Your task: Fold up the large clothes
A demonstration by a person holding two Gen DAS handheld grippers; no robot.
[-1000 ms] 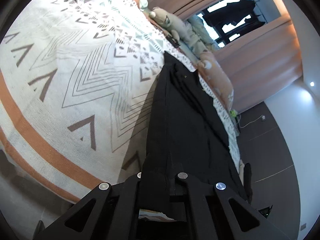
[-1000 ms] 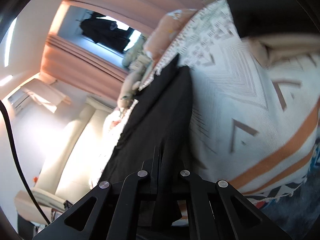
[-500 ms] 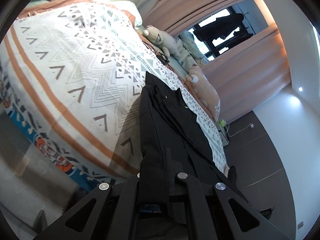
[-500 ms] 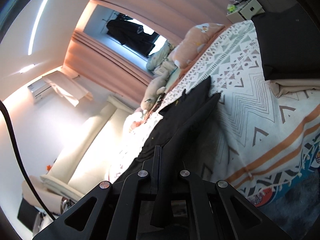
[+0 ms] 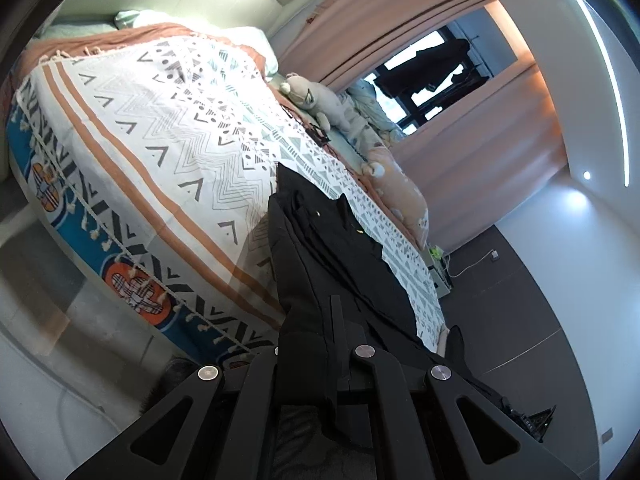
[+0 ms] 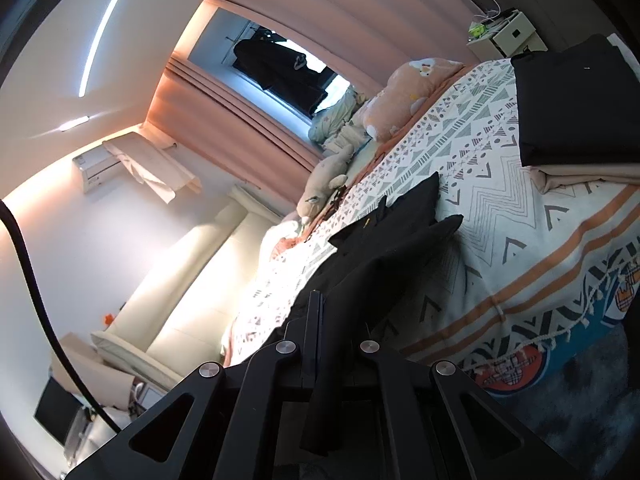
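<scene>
Left claw point(image 5: 320, 344): closed on a thick bunch of the black garment point(image 5: 320, 248), which passes between its fingers near the foot of the bed point(image 5: 168, 152).
Right claw point(image 6: 324, 340): likewise clamped on another part of the garment's near end, the cloth hanging down through the jaws.
Black garment: stretched from both claws up onto the patterned bedspread point(image 6: 500, 216); its far end lies on the bed, its near end is lifted off the bed's edge.
Fold state: the cloth appears doubled lengthwise into a long narrow band, with layered edges visible in the right wrist view; which kind of garment it is cannot be told.
Finished pile: a dark folded garment point(image 6: 572, 104) sits on a beige folded one point(image 6: 580, 172) on the bed's far side, well apart from the held piece.
Progress, as judged: some items seem done; the present piece is mid-fold.
Remaining, as judged: bring the held end over toward the far end, flatten, then stack.
Surroundings: plush toys point(image 5: 320, 100) line the bed beside the curtains point(image 5: 400, 12).
</scene>
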